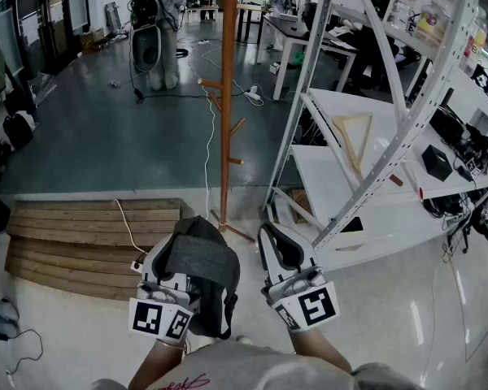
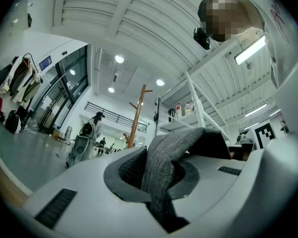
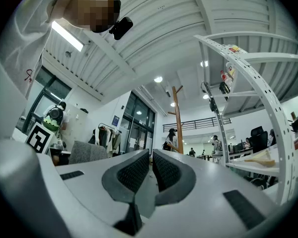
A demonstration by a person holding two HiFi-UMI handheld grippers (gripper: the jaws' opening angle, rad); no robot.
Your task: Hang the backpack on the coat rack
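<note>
Grey woven fabric of the backpack (image 1: pixel 197 260) was pinched in our left tongs (image 2: pixel 156 171). A fold of it rose between the dark ribbed pads and draped back over the tongs' white body. Our right tongs (image 3: pixel 150 168) were pressed together with nothing between them, just beside the left pair. Each pair carried a marker cube (image 1: pixel 313 307) printed with black-and-white square patterns. A scrap of red script showed on the pale shirt (image 1: pixel 228 372) below them, too cut off for us to read.

Ahead of both tongs stood the wooden coat rack (image 1: pixel 228 96), upright on the grey floor with its pegs bare, and the backpack was near it but not touching it. A white cable (image 1: pixel 207 145) trailed past its foot. Left of it lay a low wooden platform (image 1: pixel 89 234). To the right rose white metal shelving (image 1: pixel 407 120) with a wooden hanger (image 1: pixel 354 136) lying on one shelf. Bottles (image 1: pixel 435 19) stood on the top shelf, their labels too small to read. A blue sign (image 2: pixel 44 62) near the glass doors was also illegible. A person (image 1: pixel 159 23) stood further back.
</note>
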